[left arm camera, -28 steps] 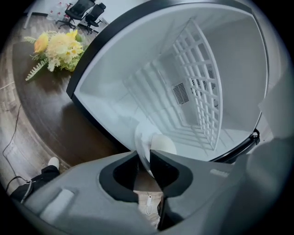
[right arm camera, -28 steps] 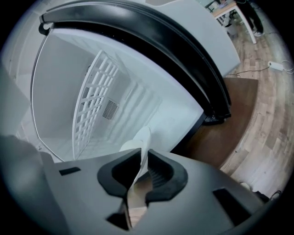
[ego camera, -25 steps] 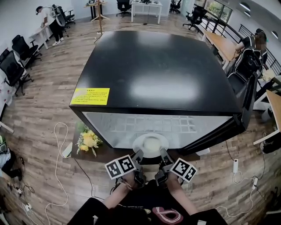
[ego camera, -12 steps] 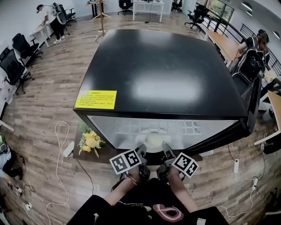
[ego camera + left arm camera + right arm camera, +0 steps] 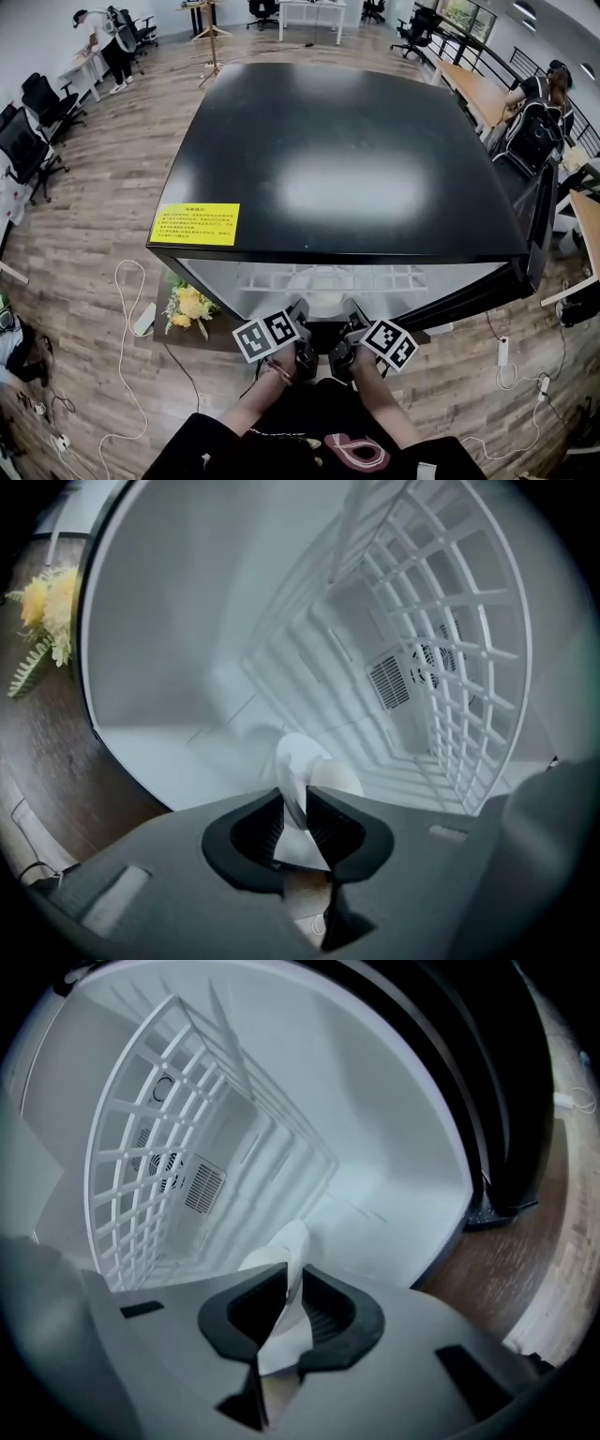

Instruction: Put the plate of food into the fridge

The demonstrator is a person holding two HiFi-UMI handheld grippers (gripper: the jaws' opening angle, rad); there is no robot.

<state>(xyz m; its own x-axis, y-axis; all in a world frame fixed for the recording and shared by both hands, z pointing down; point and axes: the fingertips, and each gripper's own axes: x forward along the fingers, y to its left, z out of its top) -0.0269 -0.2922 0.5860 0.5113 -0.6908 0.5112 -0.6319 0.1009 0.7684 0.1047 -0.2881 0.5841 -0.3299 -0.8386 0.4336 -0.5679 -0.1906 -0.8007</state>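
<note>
Whereas a second ago the plate (image 5: 302,761) showed whole in the head view, just near of the fridge (image 5: 347,159) opening, it now lies almost wholly hidden under the black top, carried far into the white cavity. Both the left gripper (image 5: 295,810) and the right gripper (image 5: 292,1290) hold the plate by its near rim, jaws only narrowly parted and pads pressed on the thin white edge. Both gripper views show the plate inside the cavity, with the wire rack (image 5: 450,667) running alongside it; whether it rests on a surface cannot be told. Judged from this, insertion is nearly complete, and setting down and release remain. Flowers (image 5: 190,305) lie outside at near left.
</note>
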